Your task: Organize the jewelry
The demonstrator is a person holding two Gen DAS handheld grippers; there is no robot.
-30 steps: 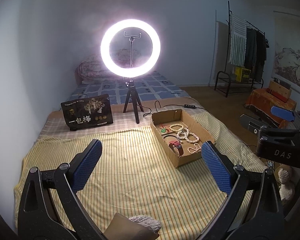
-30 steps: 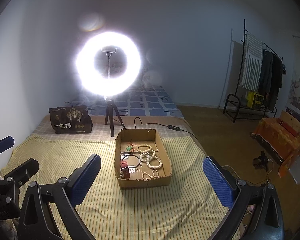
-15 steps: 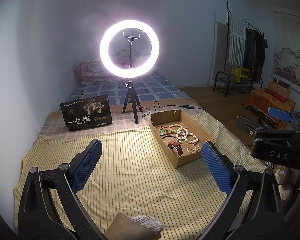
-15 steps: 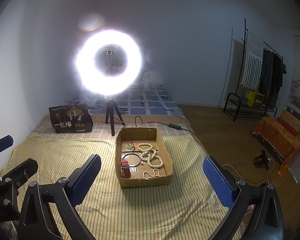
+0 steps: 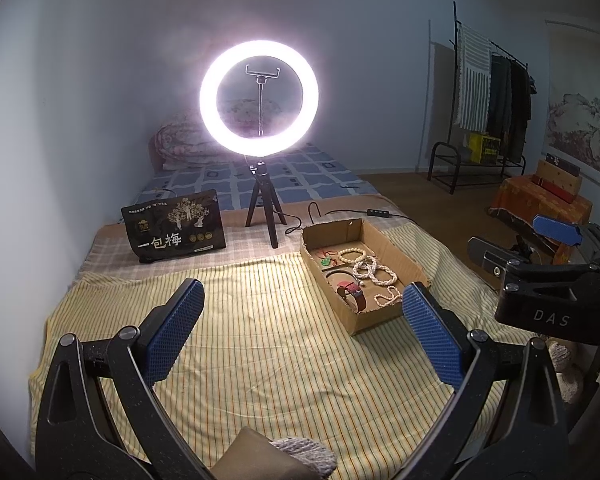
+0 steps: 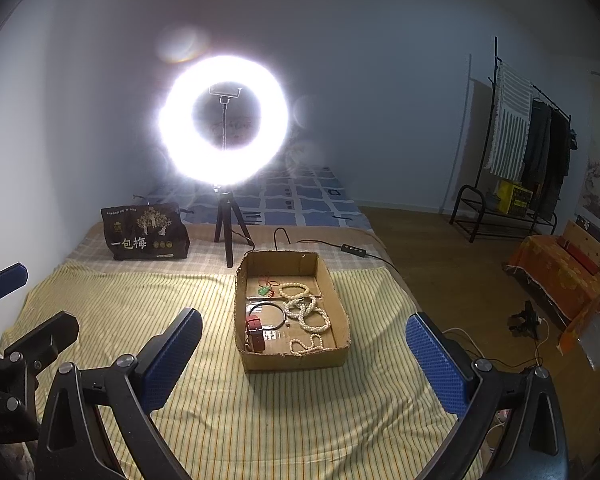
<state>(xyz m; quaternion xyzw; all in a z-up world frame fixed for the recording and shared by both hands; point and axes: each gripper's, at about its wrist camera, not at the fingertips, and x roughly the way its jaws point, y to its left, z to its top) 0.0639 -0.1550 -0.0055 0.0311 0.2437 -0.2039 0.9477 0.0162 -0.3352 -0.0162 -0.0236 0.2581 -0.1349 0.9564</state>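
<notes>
A shallow cardboard box (image 6: 340,308) stands on the yellow striped bedspread (image 6: 140,304); it also shows in the left wrist view (image 5: 400,256). It holds white bead bracelets (image 6: 306,312), a green pendant on a red cord (image 6: 264,290), a black hoop (image 6: 270,314) and a red-strapped watch (image 6: 255,332). My right gripper (image 6: 304,352) is open and empty, held above the bedspread just short of the box. My left gripper (image 5: 302,332) is open and empty, left of the box. Each gripper shows at the edge of the other's view.
A lit ring light on a tripod (image 6: 224,120) stands behind the box, its cable and switch (image 6: 352,249) trailing right. A dark snack bag (image 6: 146,234) stands at the back left. A clothes rack (image 6: 520,152) and an orange-covered stool (image 6: 560,276) are on the floor to the right.
Both grippers have drifted slightly; the box sits a little lower and nearer in the right wrist view. Both stay open and empty.
</notes>
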